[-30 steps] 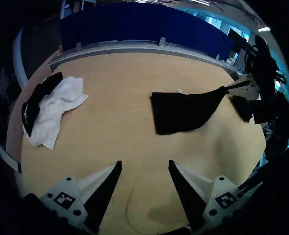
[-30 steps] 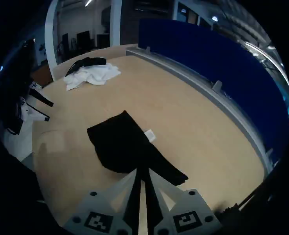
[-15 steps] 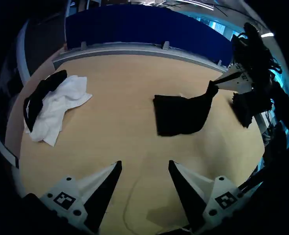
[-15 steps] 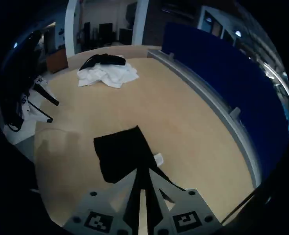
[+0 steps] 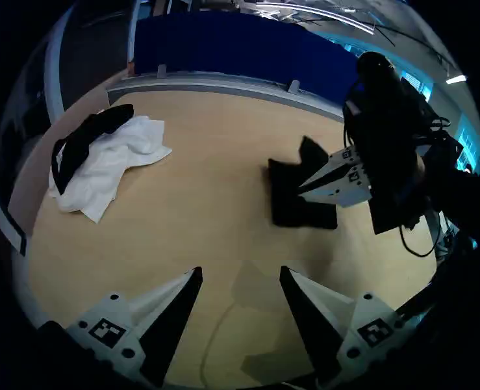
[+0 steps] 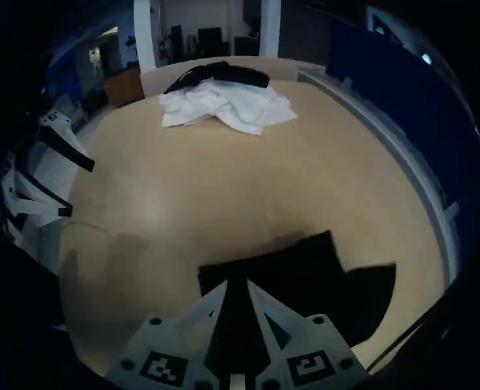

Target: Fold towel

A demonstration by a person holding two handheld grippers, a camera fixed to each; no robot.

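White cloth heap [image 5: 110,162] at 10 o'clock on table [image 5: 207,130]. Right gripper [image 6: 238,283] pinches black towel [image 6: 304,273]; left gripper [image 5: 240,270] wide open, empty.

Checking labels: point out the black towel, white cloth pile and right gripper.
black towel [image 5: 288,207], left gripper view, its flat lower part.
white cloth pile [image 5: 113,166], left gripper view, its middle.
right gripper [image 6: 238,284], right gripper view, between fingertips.

We see a towel [image 5: 291,201] of matt black cloth, a crumpled white cloth [image 5: 116,159], and a smooth, faintly glossy wood surface [image 5: 201,188].
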